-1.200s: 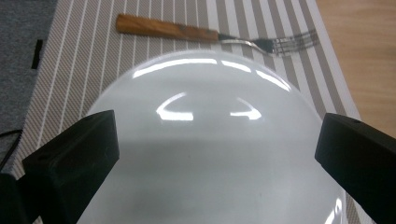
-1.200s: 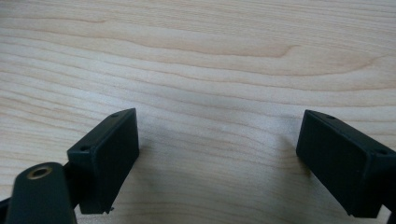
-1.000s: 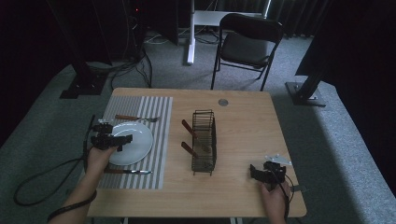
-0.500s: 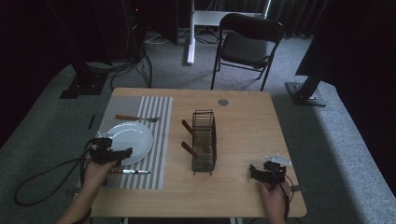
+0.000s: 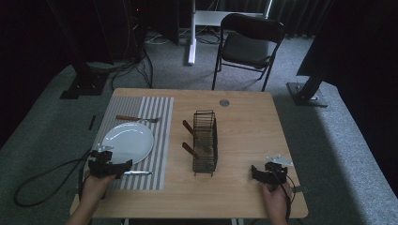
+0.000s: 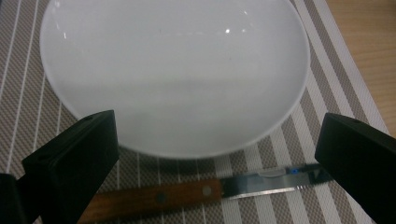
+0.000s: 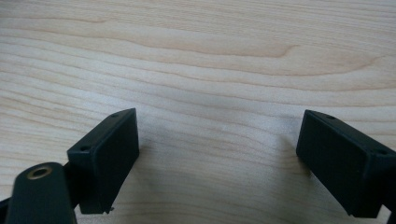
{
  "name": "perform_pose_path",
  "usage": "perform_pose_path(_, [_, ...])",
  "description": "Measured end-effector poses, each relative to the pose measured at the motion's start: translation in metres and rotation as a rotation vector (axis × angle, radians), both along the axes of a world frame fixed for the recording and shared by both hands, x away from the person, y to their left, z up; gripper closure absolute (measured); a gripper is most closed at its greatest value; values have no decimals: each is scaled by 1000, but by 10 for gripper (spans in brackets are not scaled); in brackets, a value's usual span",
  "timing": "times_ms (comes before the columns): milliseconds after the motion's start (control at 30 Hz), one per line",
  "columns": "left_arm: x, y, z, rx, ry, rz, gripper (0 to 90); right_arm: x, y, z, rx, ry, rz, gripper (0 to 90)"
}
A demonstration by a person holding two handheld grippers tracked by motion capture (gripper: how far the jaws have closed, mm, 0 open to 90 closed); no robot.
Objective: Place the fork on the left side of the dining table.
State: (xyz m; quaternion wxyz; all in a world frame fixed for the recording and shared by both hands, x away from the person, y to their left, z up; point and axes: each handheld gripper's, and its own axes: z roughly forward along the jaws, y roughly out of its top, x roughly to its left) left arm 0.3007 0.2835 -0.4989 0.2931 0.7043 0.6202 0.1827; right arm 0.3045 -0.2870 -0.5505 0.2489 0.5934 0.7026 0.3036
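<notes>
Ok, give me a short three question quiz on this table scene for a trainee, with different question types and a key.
1. True or false: the left hand-held gripper stands open over the knife.
2. What lies on the striped placemat beyond the plate? A fork, B spoon, C cup.
3. Fill in: the right hand-held gripper is open over bare ____.

Key: 1 true; 2 A; 3 table.

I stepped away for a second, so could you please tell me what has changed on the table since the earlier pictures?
The left gripper has drawn back from over the plate toward the table's near edge; it now hovers open over the knife, holding nothing. The right gripper, plate, fork and wire rack stayed put.
</notes>
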Motion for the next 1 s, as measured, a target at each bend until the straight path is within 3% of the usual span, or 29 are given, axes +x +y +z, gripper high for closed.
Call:
perform_pose_path(167, [-12,3,-6,-23,-8,12,0,0,0,0,0,0,0,127])
perform_pose_path(400, [-25,8,-15,8,-11,14,0,0,0,0,0,0,0,127])
perform_pose_path(500, [-31,11,-19,-4,-19,29,0,0,0,0,1,0,-1,127])
perform_pose_path(1000, [-58,15,-34,38,-101,77,0,0,0,0,1,1,-1,127])
